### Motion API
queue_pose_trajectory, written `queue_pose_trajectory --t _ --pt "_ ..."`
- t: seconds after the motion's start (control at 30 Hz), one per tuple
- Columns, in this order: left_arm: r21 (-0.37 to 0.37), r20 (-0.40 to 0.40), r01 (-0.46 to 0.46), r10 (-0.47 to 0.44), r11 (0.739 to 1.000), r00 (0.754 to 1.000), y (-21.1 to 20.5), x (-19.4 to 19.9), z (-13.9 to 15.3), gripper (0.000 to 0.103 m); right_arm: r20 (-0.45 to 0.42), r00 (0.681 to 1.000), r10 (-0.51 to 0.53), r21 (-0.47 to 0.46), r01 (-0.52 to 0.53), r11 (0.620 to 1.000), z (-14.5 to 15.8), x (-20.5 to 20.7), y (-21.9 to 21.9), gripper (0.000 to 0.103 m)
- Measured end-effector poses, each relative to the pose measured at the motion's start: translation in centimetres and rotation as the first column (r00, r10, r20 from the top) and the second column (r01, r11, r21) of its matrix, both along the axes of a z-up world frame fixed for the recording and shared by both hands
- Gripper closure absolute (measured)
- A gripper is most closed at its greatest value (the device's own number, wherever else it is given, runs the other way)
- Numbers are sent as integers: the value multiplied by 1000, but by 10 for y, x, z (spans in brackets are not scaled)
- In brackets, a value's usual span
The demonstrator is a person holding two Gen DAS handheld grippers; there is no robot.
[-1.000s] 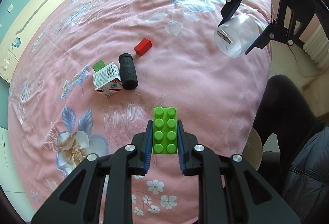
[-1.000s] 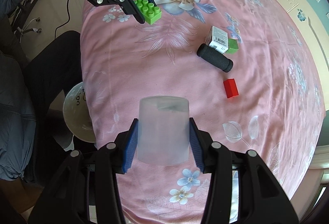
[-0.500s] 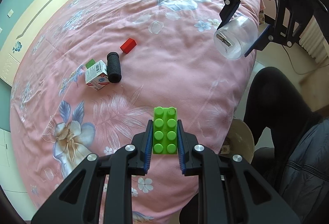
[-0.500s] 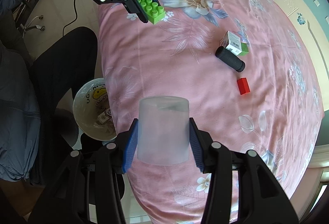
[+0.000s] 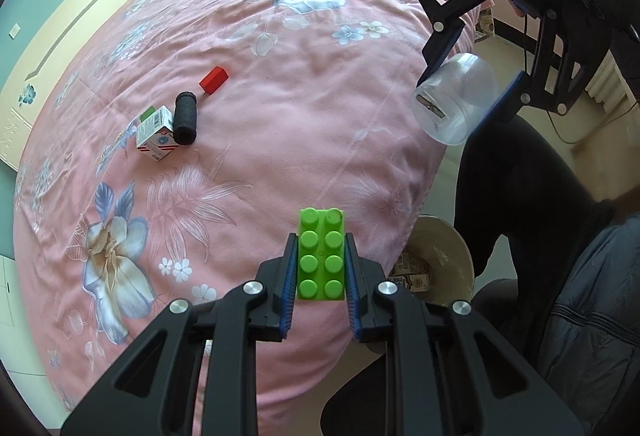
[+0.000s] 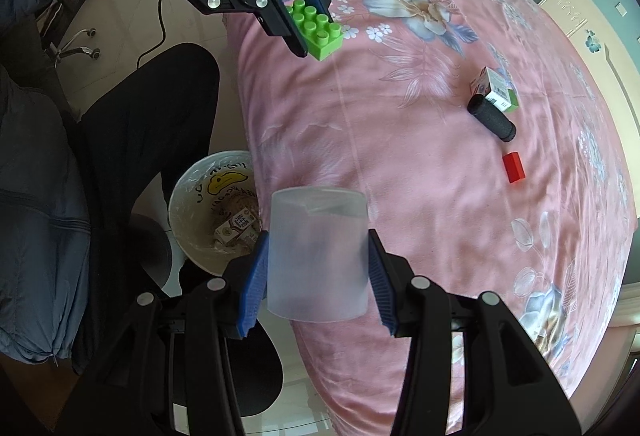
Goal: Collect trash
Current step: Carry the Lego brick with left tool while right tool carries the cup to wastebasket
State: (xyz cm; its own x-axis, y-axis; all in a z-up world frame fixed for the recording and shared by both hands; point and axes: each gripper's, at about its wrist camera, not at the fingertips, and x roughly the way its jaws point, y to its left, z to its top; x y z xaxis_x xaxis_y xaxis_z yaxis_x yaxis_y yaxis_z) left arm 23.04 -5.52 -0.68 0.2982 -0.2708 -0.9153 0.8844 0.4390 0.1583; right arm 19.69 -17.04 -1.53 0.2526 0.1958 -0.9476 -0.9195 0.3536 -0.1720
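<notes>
Sitting on the floor against the edge of the bed [image 6: 420, 163], a round trash bin [image 6: 188, 191] is holding a small printed carton [image 6: 236, 226] at its bottom; its pale wall is showing a yellow drawing and dark lettering. The left wrist view is catching the same bin [image 5: 452, 252] just past the bed's edge [image 5: 304, 103], with cartons [image 5: 408, 278] lying in it.

The left gripper [image 5: 321, 268] is clamping its blue fingers [image 5: 289, 284] on the long sides of a green building brick [image 5: 322, 256] — studs facing the camera, long axis running straight out along the fingers, its far end sticking beyond the fingertips. From the right wrist the brick [image 6: 318, 25] is hanging above the bed's corner, held in the left gripper [image 6: 310, 23].

The right gripper [image 6: 316, 276] is gripping a clear plastic cup [image 6: 318, 256] with one finger pressing each side of its wall — it is pointing away from the camera, and the end nearest the fingers looks wider. From the left wrist the cup [image 5: 456, 103] is tilting, its flat end facing down and left, over the bed's edge, held by the right gripper [image 5: 466, 91].

Farther in on the pink flowered bedspread are lying a small box [image 5: 156, 135], a black foam roll [image 5: 186, 117] touching it, and a red block [image 5: 214, 79] nearby. A person's dark trouser leg [image 6: 132, 123] is standing beside the bin.
</notes>
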Motion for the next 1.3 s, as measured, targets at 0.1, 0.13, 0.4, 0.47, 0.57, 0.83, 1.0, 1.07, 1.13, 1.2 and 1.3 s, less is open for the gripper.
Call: queue_pose_trajectory --t 0.1,0.13,0.4,0.47,0.57,0.83,1.0,1.07,1.13,1.2,1.3 --pt "0 -5 3 -3 1000 1000 1 -9 -5 79 -11 1000 5 11 -5 1000 -7 -11 3 55" --pt "2 -4 1 -1 1000 1000 2 -12 -7 79 -14 1000 6 10 -6 1000 -10 -14 5 55" --pt "1 -26 7 -7 1000 1000 7 -36 -22 79 -40 999 12 10 -11 1000 -34 -37 12 55" --pt "0 -36 12 -12 1000 999 7 -43 -29 79 -51 999 14 11 -14 1000 -40 -42 13 55" --pt "6 -49 21 -21 1000 999 8 -54 -39 79 -63 998 15 3 -14 1000 -50 -47 16 55" --pt "12 -101 36 -35 999 994 8 -76 -69 79 -101 995 22 21 -20 1000 -75 -59 24 55" --pt "9 -134 41 -40 999 990 8 -83 -86 79 -134 991 27 19 -25 1000 -95 -64 30 55" --pt "10 -144 42 -40 999 989 8 -85 -93 79 -143 989 27 20 -24 1000 -101 -66 32 55" --pt "13 -155 39 -37 999 987 8 -87 -100 79 -153 988 29 25 -25 999 -107 -67 33 55" --pt "11 -169 37 -35 999 985 9 -88 -107 79 -162 987 25 31 -20 999 -114 -68 35 55" --pt "17 -185 30 -26 999 982 9 -89 -120 79 -177 984 24 29 -19 999 -126 -70 39 55"
